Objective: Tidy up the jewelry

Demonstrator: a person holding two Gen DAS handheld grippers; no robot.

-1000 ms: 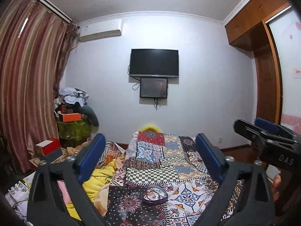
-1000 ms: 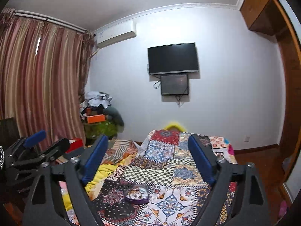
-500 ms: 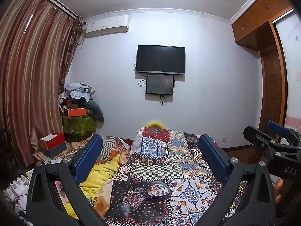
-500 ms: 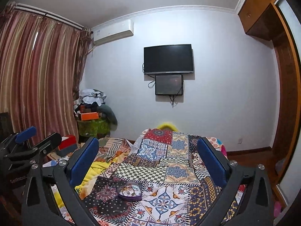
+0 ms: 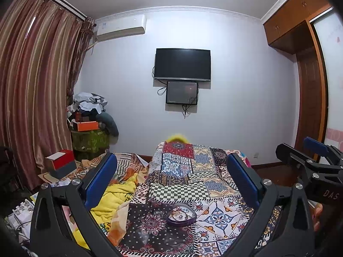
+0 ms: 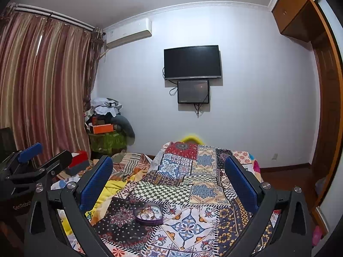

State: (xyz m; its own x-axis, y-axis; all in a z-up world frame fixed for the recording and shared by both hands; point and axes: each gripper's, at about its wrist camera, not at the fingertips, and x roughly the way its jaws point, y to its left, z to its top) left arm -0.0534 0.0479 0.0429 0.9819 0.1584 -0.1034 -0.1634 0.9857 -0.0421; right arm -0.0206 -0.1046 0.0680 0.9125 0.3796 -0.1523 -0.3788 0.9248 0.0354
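1. I hold my left claw (image 5: pixel 171 182) and my right claw (image 6: pixel 168 180) raised and level, both spread wide and gripping nothing, because I judge sorting has not begun.
2. The jewelry dish (image 5: pixel 181 214), a small dark heart-shaped one with tangled pieces inside (too small to tell apart), sits on the bed (image 5: pixel 223 212) below and between my left claw's fingers, untouched.
3. The patchwork quilt (image 6: pixel 188 220) is soft and busy, so small pieces could hide there.
4. Beyond: a television (image 5: pixel 182 63) on the wall, striped curtains (image 6: pixel 42 85) and a clutter pile (image 6: pixel 105 117).
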